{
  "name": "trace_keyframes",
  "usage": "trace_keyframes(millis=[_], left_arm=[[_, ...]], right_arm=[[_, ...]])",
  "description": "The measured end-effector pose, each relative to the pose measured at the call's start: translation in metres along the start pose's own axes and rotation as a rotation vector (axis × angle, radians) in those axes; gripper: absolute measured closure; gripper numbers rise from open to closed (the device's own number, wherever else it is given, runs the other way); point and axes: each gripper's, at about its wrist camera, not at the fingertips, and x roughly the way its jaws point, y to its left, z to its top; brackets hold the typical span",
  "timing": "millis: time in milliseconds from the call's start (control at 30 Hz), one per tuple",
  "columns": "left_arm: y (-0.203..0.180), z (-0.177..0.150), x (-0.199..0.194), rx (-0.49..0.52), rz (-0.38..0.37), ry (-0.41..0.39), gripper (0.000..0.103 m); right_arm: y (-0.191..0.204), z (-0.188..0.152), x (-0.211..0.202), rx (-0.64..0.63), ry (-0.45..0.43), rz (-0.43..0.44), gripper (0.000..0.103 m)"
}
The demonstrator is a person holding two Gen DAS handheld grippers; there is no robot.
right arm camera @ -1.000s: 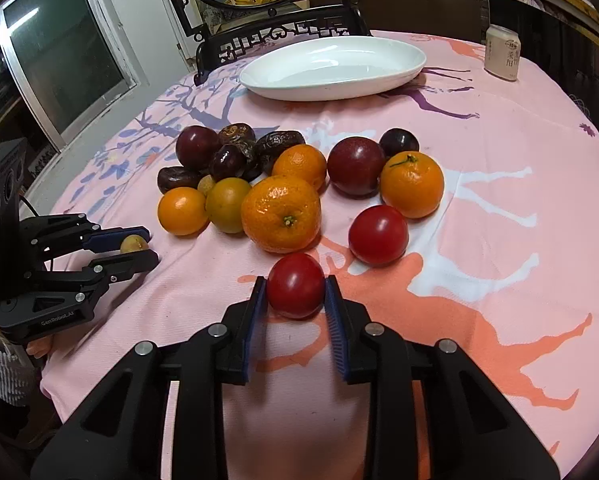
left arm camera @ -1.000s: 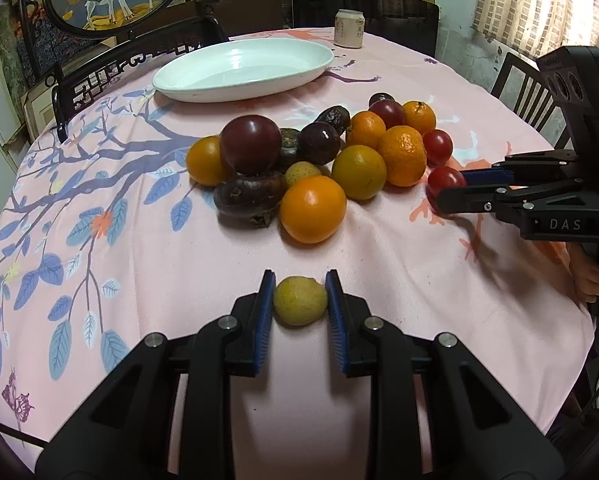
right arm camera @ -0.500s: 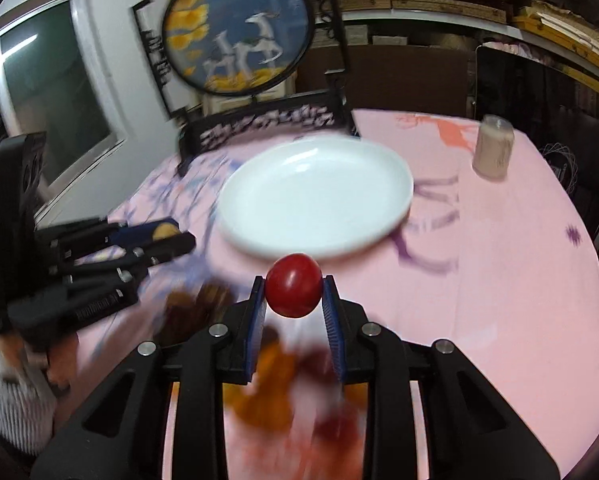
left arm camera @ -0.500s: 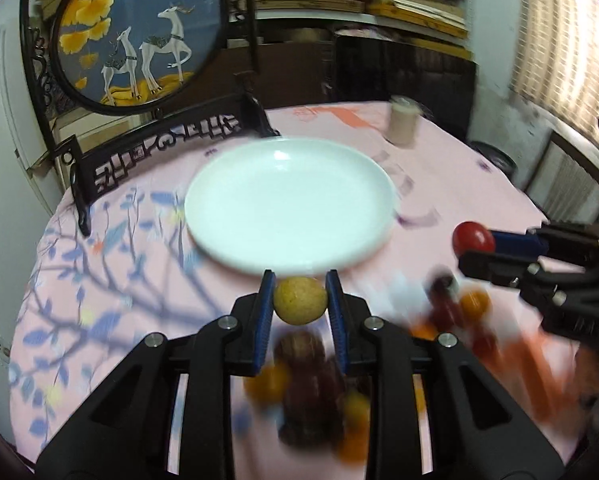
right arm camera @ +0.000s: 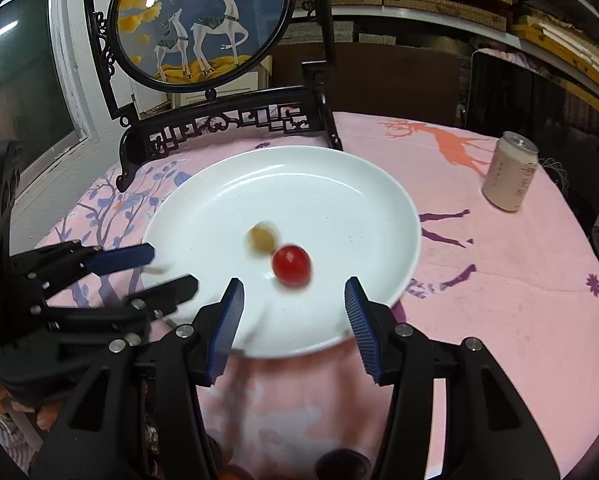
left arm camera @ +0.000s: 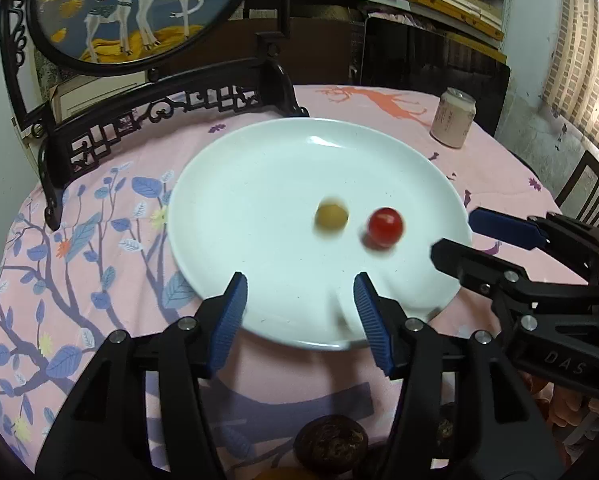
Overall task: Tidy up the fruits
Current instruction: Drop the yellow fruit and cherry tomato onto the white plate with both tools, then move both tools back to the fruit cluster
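A white plate lies on the pink tablecloth. A small yellow fruit and a red tomato lie side by side in the plate, both motion-blurred. In the right wrist view the plate holds the same yellow fruit and tomato. My left gripper is open and empty over the plate's near rim. My right gripper is open and empty over the near rim too. The right gripper shows in the left wrist view; the left gripper shows in the right wrist view.
A drink can stands on the table behind the plate to the right. A black carved frame with a deer picture stands behind the plate. Dark fruits lie at the bottom edge, below the grippers.
Both grippers carried their fruits from the pile to the plate and opened. The yellow fruit and the tomato dropped into the plate.
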Motion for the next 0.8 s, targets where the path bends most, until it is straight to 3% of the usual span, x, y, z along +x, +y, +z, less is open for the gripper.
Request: trace_keyframes(millis=[133,267,500,600,800], left_arm=[[0.001,-0.008,-0.015,0.008,0.054,-0.047,0.028],[0.007,-0.019,-0.034,-0.024,0.065,-0.073,0.021],[0.017,-0.057,-0.07,-0.075,0.118,-0.095,0.013],[0.018,-0.073,-0.083,-0.094,0.131,-0.095,0.011],[0.016,-0.095,-0.101,-0.108,0.129,-0.1,0.007]], right_arm=[[0.005,-0.006,-0.01,-0.023,-0.017,-0.048,0.047],[0.013,-0.015,-0.028,-0.04,-0.051,-0.081,0.046],[0.004,-0.05,-0.065,0.039,-0.076,-0.068,0.039],[-0.001,-0.067,-0.075,0.085,-0.064,-0.065,0.03],[-0.006,-0.091,-0.093,0.135,-0.064,-0.085,0.029]])
